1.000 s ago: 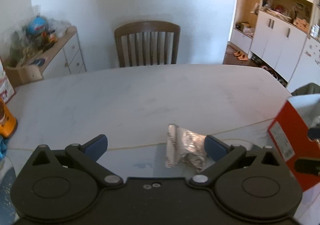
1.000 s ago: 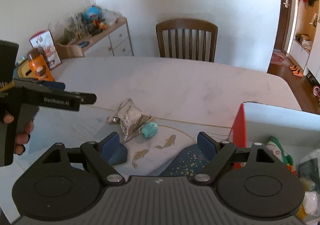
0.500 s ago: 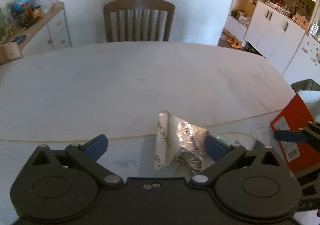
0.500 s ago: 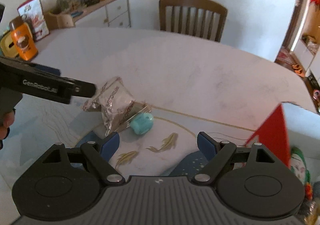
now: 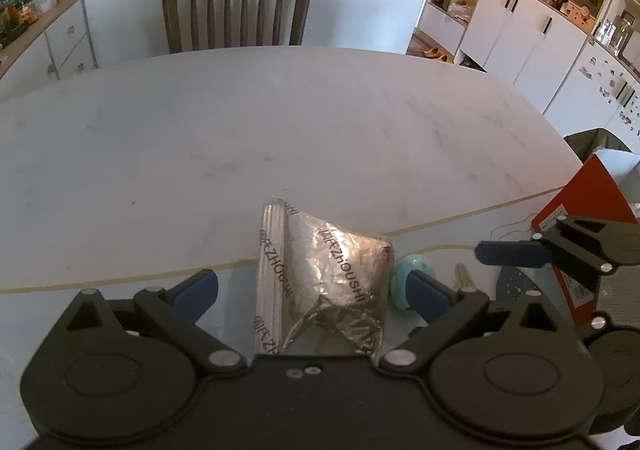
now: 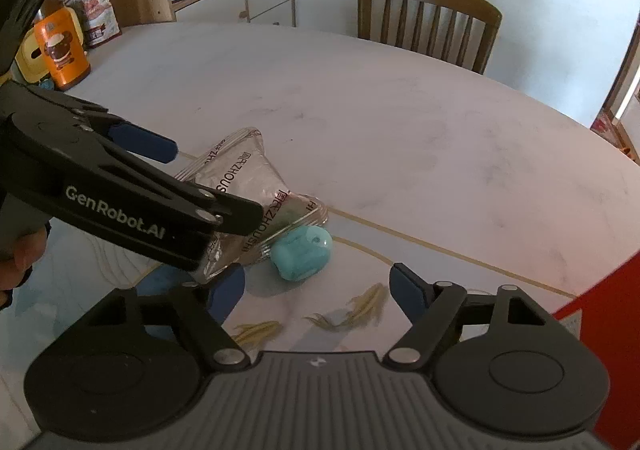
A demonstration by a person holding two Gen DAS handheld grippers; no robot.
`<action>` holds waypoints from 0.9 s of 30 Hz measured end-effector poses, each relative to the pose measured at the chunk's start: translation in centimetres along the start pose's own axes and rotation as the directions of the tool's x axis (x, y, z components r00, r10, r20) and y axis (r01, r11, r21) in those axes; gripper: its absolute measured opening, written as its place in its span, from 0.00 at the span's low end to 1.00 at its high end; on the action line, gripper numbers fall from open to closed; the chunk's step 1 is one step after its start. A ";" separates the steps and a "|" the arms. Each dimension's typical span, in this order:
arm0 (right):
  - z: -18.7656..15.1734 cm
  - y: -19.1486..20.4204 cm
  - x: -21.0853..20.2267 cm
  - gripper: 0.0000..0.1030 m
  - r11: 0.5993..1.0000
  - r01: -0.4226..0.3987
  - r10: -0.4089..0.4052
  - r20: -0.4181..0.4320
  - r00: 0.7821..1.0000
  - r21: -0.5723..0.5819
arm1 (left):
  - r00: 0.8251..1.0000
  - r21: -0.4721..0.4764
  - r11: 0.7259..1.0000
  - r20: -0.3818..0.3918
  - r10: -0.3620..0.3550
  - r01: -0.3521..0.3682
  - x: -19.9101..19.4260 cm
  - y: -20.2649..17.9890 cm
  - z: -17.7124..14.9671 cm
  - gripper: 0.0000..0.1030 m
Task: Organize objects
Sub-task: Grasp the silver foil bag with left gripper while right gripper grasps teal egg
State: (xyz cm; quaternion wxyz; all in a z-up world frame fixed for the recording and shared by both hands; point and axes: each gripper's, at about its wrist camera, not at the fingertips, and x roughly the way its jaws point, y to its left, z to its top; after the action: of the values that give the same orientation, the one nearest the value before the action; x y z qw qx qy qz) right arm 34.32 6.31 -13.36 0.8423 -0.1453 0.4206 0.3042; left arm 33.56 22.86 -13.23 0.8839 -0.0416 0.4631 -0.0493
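Note:
A crinkled silver foil packet (image 5: 320, 274) lies on the white table (image 5: 240, 138), between the spread fingers of my left gripper (image 5: 312, 286), which is open and touches nothing that I can see. Against the packet's right side rests a small teal rounded object (image 5: 412, 274). In the right wrist view the left gripper (image 6: 214, 182) hangs over the packet (image 6: 244, 178), and the teal object (image 6: 302, 254) lies just ahead of my right gripper (image 6: 318, 288), open and empty. One blue fingertip (image 5: 508, 253) of the right gripper shows in the left wrist view.
A red box (image 5: 588, 210) stands at the table's right side, also at the lower right (image 6: 600, 330). An orange bottle (image 6: 60, 50) and a snack bag (image 6: 94, 2) stand at the far left. A wooden chair (image 6: 428, 18) is behind the table. A hand (image 6: 20, 258) holds the left gripper.
Both grippers have come down and forward towards the packet and the teal object. The left gripper now has the packet between its fingers; the right one is closer to the teal object.

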 end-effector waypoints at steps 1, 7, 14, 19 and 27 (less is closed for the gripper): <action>0.1 0.0 0.2 0.73 1.000 -0.003 0.003 0.000 1.000 -0.003 | 1.000 0.004 1.000 -0.003 -0.002 0.002 0.2 -0.1 0.0 0.95; 0.7 -0.3 1.1 0.59 1.000 -0.012 0.012 0.008 1.000 -0.012 | 1.000 0.004 1.000 -0.020 -0.006 0.006 1.4 -0.4 -0.4 0.84; 0.8 -0.1 1.6 0.45 0.999 -0.034 0.035 0.013 0.999 -0.021 | 0.999 -0.005 1.000 -0.019 -0.028 0.028 1.9 -0.4 -1.1 0.72; 0.9 0.1 1.7 0.39 0.999 -0.042 0.042 0.014 0.999 -0.028 | 0.999 -0.011 0.999 -0.016 -0.043 0.043 2.0 -0.3 -1.1 0.66; 0.7 0.1 1.4 0.36 0.999 -0.036 0.036 0.019 0.999 -0.025 | 0.998 -0.020 0.997 -0.011 -0.069 0.069 1.7 -0.2 -1.0 0.49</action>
State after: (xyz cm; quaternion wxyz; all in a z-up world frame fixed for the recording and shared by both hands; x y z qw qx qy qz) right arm 35.35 7.29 -14.06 0.8389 -0.1452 0.4111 0.3258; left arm 33.68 22.42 -15.19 0.8785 -0.0661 0.4671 -0.0753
